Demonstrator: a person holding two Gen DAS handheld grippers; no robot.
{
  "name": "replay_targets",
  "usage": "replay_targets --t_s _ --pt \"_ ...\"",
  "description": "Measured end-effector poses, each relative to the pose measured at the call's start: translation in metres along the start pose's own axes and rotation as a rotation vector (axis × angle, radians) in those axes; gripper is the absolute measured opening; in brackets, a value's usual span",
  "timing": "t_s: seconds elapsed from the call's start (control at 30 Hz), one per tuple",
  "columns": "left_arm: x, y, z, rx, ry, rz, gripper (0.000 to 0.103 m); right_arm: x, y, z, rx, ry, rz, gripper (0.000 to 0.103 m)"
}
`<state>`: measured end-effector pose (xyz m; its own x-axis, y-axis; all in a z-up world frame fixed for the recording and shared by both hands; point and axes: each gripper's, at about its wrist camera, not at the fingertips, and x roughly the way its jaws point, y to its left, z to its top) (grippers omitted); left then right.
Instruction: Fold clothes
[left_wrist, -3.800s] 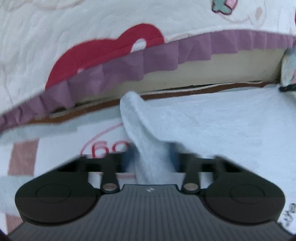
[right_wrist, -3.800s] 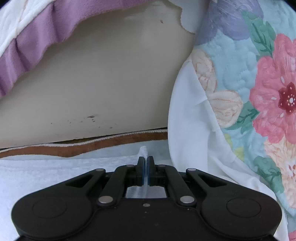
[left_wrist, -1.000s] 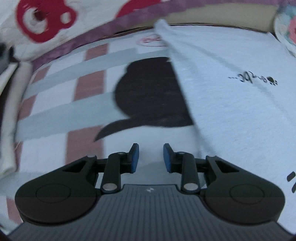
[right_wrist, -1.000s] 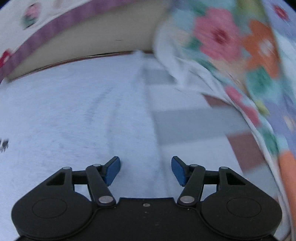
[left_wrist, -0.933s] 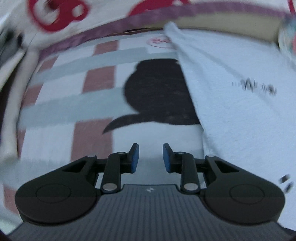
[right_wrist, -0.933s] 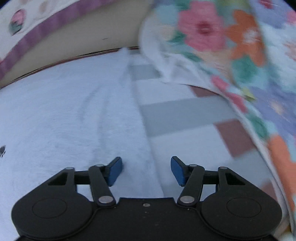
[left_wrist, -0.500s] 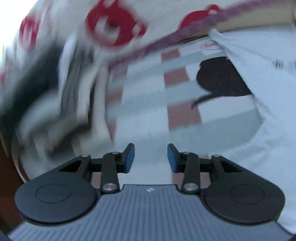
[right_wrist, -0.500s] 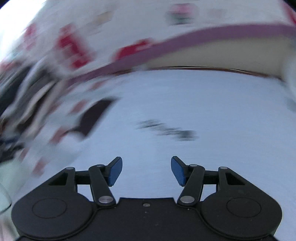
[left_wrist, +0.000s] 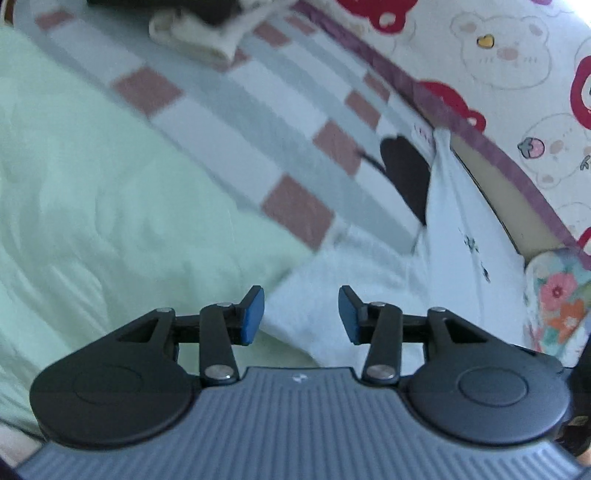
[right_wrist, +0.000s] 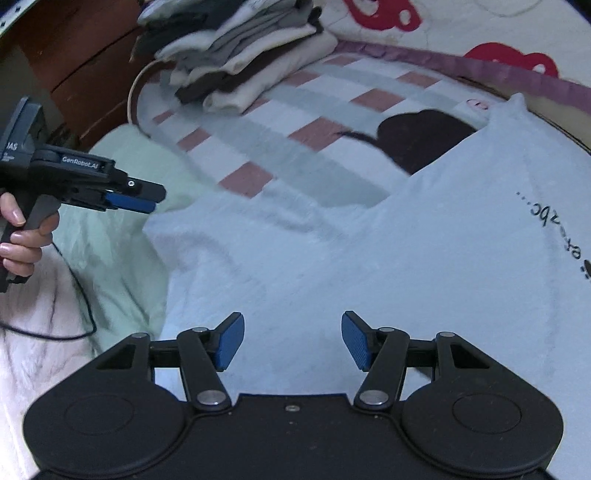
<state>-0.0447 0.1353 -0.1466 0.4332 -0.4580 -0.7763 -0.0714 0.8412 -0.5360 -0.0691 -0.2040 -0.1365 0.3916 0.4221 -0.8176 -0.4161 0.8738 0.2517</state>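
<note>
- Shirt (right_wrist: 424, 258), pale blue, lies flat on the checked sheet (right_wrist: 295, 122); it begins directly under my right tongs (right_wrist: 292, 341) and spreads away ahead and to the right of them.
- One part of it, I think a sleeve (right_wrist: 229, 236), stretches to the left from the body, toward the green blanket (right_wrist: 122, 236).
- Its long axis, as I judge, runs from the near edge under the right tongs up to the far corner beside the purple frill (right_wrist: 480, 66); the sleeve lies across this line.
- Right tongs are spread wide and hold nothing; the cloth is below them, but the pads do not press it.
- Left tongs (left_wrist: 301, 314) are opening, with nothing between them; in the left view the sleeve corner lies just ahead of the pads, where the blanket ends.
- In the right view the left tongs hang over the blanket, at the left of the sleeve end, held by a hand (right_wrist: 22, 236).
- So the left hand is nearer to the sleeve, and the right is nearer to the body and its near edge.
- I think the next move is to take the sleeve and bring it to the right, over the body.
- A folded pile (right_wrist: 236, 48) stays far ahead, well apart.
</note>
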Motion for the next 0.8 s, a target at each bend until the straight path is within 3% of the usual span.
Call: replay_targets --t_s 0.13,0.27,0.37,0.43,0.5,0.57,0.67,0.8 --pt "0.012 -0.003 -0.008 -0.006 0.067 0.002 0.051 0.004 0.004 -0.009 -0.013 0.002 0.022 0.063" --pt "0.025 -0.02 -0.009 0.056 0.065 0.023 0.058 0.012 -0.007 -0.024 0.136 -0.001 0.094 0.064" --pt "0.032 -0.014 -0.007 -0.008 0.052 0.006 0.067 0.011 0.005 -0.028 0.054 -0.018 0.064 0.064" --pt "0.036 -0.014 -0.008 -0.04 0.022 0.003 0.067 0.011 0.01 -0.028 0.03 -0.027 0.072 0.064" --pt "0.034 -0.017 -0.009 -0.018 -0.006 -0.012 0.061 0.011 0.013 -0.028 0.024 -0.035 0.085 0.065" --pt "0.033 -0.023 -0.011 0.024 -0.021 -0.034 0.017 0.011 0.018 -0.029 0.006 -0.037 0.09 0.065" --pt "0.034 -0.027 -0.011 0.048 -0.019 -0.086 0.003 0.012 0.023 -0.03 -0.042 -0.035 0.08 0.065" --pt "0.032 -0.032 -0.014 0.079 -0.031 -0.078 0.002 0.015 0.027 -0.029 -0.043 -0.033 0.12 0.066"
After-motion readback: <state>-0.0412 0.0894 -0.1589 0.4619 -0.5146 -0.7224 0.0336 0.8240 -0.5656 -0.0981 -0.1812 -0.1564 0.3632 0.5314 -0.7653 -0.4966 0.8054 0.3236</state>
